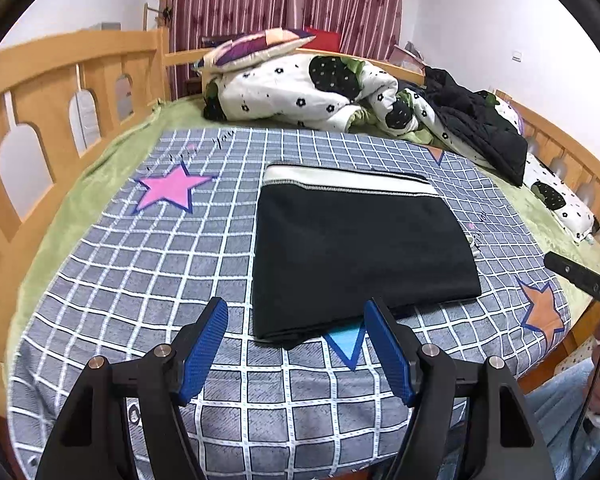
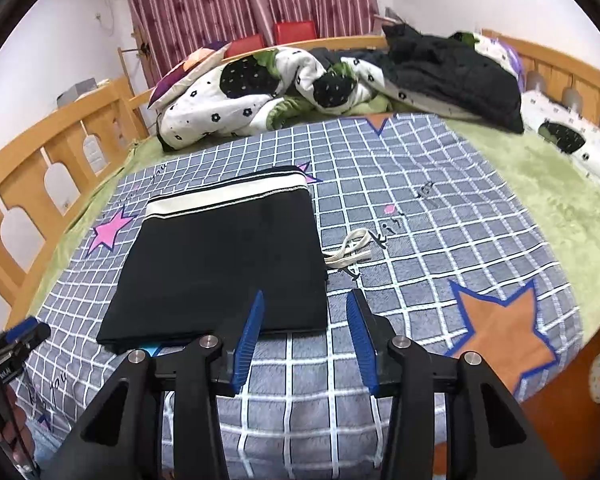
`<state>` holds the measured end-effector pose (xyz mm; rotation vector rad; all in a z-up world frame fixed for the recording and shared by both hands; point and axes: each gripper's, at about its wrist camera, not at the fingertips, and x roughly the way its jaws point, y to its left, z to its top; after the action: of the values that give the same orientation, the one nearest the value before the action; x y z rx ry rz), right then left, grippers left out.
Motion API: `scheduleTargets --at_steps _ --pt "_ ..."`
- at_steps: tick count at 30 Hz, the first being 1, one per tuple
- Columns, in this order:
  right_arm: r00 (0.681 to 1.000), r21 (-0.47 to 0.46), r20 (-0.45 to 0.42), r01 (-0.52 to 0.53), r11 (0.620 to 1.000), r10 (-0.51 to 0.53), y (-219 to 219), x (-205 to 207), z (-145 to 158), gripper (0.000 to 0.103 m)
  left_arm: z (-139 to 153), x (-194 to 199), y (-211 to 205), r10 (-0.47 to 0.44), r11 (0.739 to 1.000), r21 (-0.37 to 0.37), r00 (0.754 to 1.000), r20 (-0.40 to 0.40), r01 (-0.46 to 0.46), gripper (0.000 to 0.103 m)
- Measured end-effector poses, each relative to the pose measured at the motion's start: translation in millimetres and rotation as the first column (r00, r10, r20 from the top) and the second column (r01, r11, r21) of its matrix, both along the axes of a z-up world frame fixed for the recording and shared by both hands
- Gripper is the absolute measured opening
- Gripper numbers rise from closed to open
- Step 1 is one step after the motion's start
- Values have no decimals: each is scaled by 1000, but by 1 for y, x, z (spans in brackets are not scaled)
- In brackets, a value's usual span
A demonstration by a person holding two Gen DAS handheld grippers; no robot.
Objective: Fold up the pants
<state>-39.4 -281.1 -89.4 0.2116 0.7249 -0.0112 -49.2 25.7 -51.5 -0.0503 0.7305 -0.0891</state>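
The left gripper (image 1: 296, 320) hangs with its 2 blue-padded fingers spread wide and nothing between them, just short of the near edge of the folded pants (image 1: 356, 248). The right gripper (image 2: 305, 314) is likewise parted and empty, its left finger over the pants' near right corner without pinching any cloth. Both tools sit back on the near side, which reads as a release rather than a reach: the garment looks finished.

The pants lie as a compact black rectangle on the grey checked blanket (image 1: 140, 264), layers stacked flat, the cream waistband (image 2: 228, 200) turned to the far side so the thick edge stays out of the way of the fold line. A cream drawstring (image 2: 350, 250) trails out from the right edge onto the blanket, the 1 loose end. Beyond, a rumpled floral quilt (image 1: 300, 96) and a dark jacket (image 2: 452, 76) are heaped against the wooden bed rail (image 1: 60, 80), well apart from the work.
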Motion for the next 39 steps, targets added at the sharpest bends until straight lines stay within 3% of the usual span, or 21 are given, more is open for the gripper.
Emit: scheduleTargets --at_steps 2,4,9,39 --pt "1000 -37 7 -4 999 5 9 -8 9 50 8 -4 -5 6 1000 6 1000 6 -6 69" --pt "999 -50 37 -18 999 20 19 -16 16 83 14 -6 -11 4 1000 10 1000 6 -4 69" --pt "994 -119 87 -60 991 71 43 -31 29 94 19 -14 -23 18 999 51 1000 22 -19 71" --pt "996 -127 53 -59 990 66 49 -26 23 94 16 -17 -24 1 1000 23 1000 5 -1 73"
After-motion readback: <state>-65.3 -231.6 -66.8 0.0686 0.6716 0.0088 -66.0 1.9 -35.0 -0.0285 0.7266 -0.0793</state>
